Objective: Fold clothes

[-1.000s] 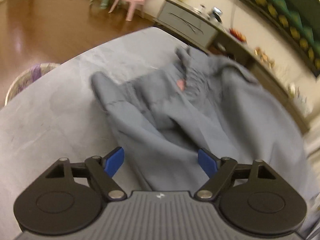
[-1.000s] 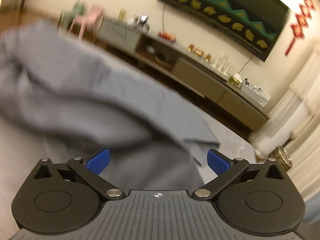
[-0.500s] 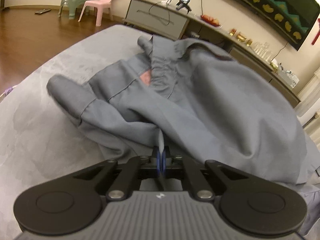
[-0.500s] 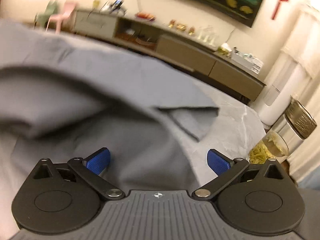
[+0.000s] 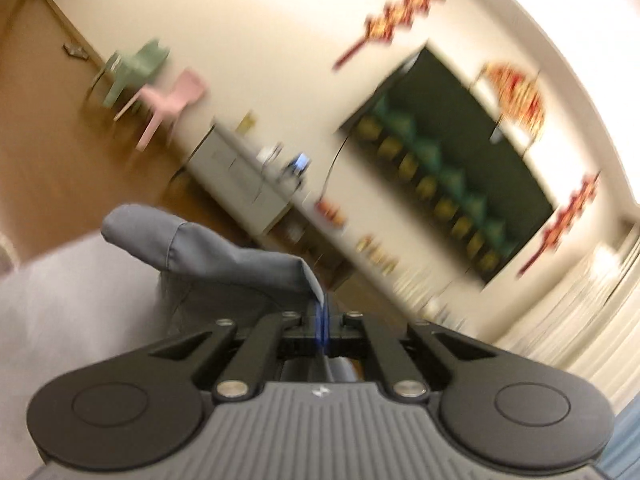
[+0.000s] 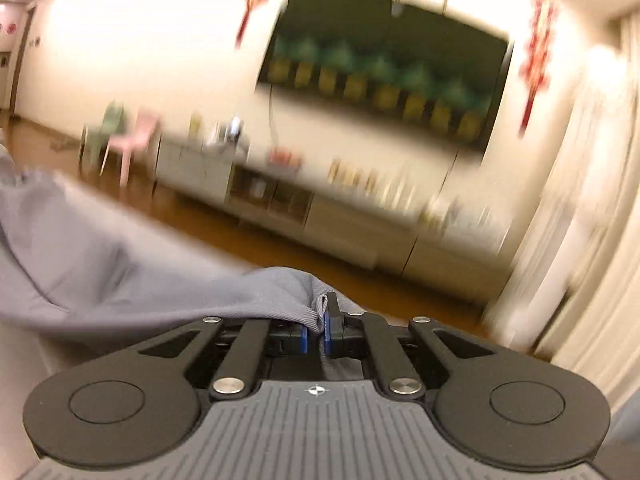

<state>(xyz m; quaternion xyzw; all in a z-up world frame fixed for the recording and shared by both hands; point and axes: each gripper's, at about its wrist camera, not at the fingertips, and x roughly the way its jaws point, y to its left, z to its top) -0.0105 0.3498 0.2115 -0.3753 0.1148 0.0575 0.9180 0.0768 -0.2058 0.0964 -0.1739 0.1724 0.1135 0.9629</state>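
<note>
We hold both grippers near level, aimed across the room. The left gripper (image 5: 322, 322) pinches the grey garment's (image 5: 224, 258) edge — the right gripper (image 6: 316, 326) has just closed on a bunched fold.

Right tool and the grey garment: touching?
Touching. The right wrist view shows the right tool with its blue pads closed on a bunched edge of the grey garment, the fabric pinched between them and draping off to the left.

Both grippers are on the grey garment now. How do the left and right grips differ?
The left gripper pinches a thin, flat edge of the grey garment, its blue fingers nearly touching; the right gripper has just closed on a thicker bunched fold, leaving its blue fingers slightly apart. Cloth rises left of the left gripper; it drapes broadly left from the right gripper. Both are shut on the same garment.
</note>
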